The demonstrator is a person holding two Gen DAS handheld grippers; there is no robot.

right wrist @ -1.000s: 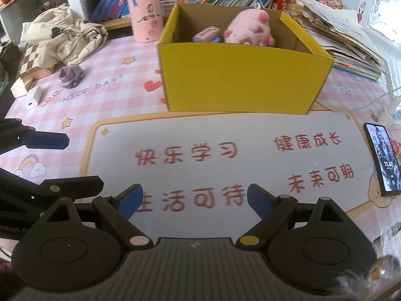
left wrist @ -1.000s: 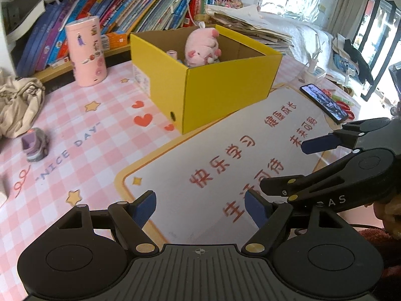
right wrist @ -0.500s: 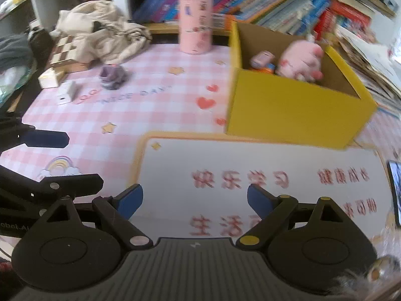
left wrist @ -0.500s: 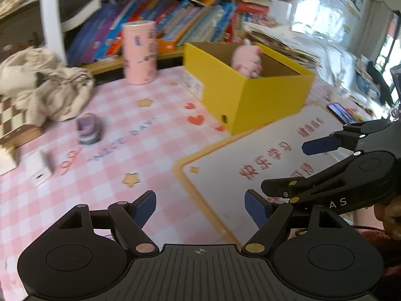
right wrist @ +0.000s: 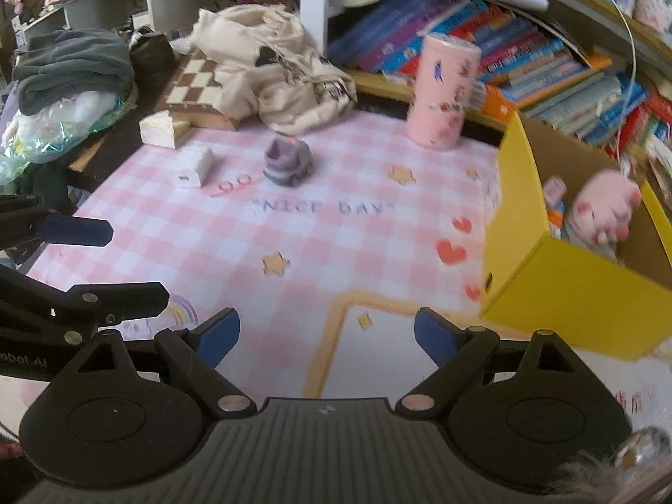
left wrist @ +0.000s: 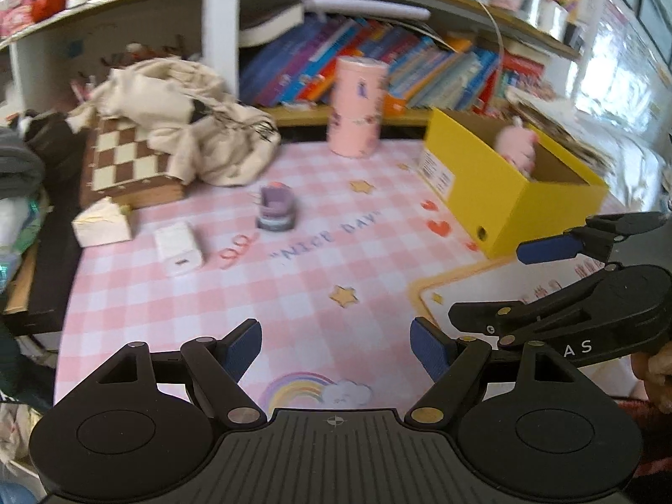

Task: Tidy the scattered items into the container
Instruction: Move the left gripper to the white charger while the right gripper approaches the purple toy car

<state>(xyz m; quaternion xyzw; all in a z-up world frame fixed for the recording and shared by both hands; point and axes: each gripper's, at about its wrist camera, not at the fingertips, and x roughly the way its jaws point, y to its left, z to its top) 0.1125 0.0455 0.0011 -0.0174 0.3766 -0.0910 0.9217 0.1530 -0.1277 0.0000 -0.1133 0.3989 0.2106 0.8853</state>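
Note:
A yellow cardboard box (left wrist: 512, 206) (right wrist: 563, 290) stands at the right of the pink checked mat and holds a pink plush (left wrist: 516, 147) (right wrist: 600, 210) and a small toy (right wrist: 554, 193). A purple toy car (left wrist: 275, 208) (right wrist: 287, 161) and a white charger block (left wrist: 178, 248) (right wrist: 193, 170) lie on the mat to the left. My left gripper (left wrist: 336, 344) is open and empty, well short of them. My right gripper (right wrist: 325, 336) is open and empty beside the box, and shows at the right of the left wrist view (left wrist: 546, 281).
A pink cylinder tin (left wrist: 357, 107) (right wrist: 441, 92) stands at the back by the bookshelf. A beige cloth (left wrist: 189, 126) lies over a chessboard box (left wrist: 126, 168). A cream wedge-shaped block (left wrist: 103, 222) sits at the mat's left edge. Dark clothes (right wrist: 71, 67) pile at far left.
Both grippers have swung left, away from the white printed mat and box, bringing the toy car, charger and chessboard into view. Both stay open and empty.

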